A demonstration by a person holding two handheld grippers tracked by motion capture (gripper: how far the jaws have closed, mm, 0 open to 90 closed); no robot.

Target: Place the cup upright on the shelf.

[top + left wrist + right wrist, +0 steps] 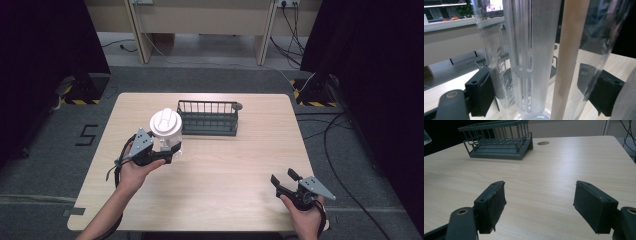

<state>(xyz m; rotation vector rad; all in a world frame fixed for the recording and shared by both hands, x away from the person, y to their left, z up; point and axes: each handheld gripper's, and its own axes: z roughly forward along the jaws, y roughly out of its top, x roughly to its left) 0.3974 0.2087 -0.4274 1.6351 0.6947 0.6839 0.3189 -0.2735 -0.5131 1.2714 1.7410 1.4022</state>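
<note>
The left gripper point(167, 152) has its fingers closed around the clear lidded jug point(166, 131), seemingly lifted just off the table point(235, 165) beside the rack point(208, 118), likely its destination, while the right gripper point(284, 180) waits wide open, empty.

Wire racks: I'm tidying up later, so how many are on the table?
1. A dark wire rack stands at the table's far middle, just right of the clear white-lidded jar held in the left tongs. None seems hidden.
</note>
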